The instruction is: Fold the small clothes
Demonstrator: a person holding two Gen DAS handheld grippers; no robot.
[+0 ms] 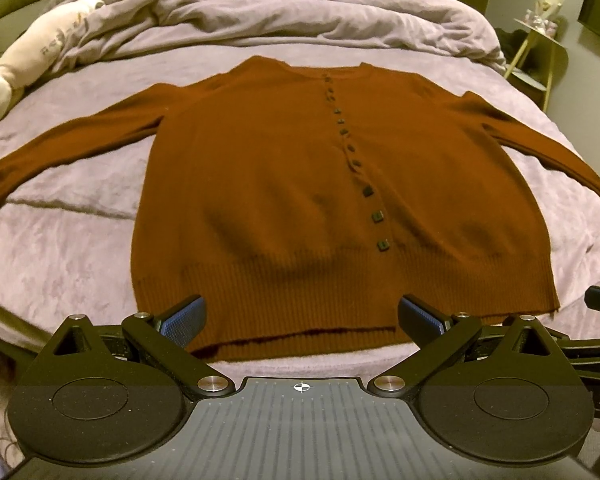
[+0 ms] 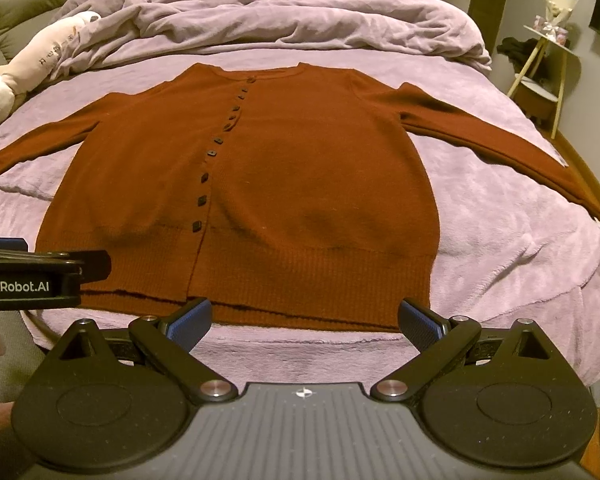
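A rust-brown buttoned cardigan [image 1: 283, 184] [image 2: 300, 184] lies flat and face up on a lilac bed cover [image 1: 71, 256] [image 2: 512, 264], both sleeves spread out sideways. Dark square buttons [image 1: 367, 191] run down its front. My left gripper [image 1: 300, 320] hovers open just short of the ribbed hem [image 1: 300, 296], at the hem's middle, with nothing between its blue pads. My right gripper [image 2: 304, 322] is open too, just short of the hem's right half [image 2: 320, 280]. The left gripper's body shows at the left edge of the right wrist view [image 2: 31, 276].
A rumpled lilac duvet [image 1: 291, 12] is heaped at the head of the bed. A long cream plush toy [image 1: 31, 56] lies at the far left. A small side table [image 2: 548, 64] stands right of the bed, and a green sofa [image 2: 15, 16] is at the left.
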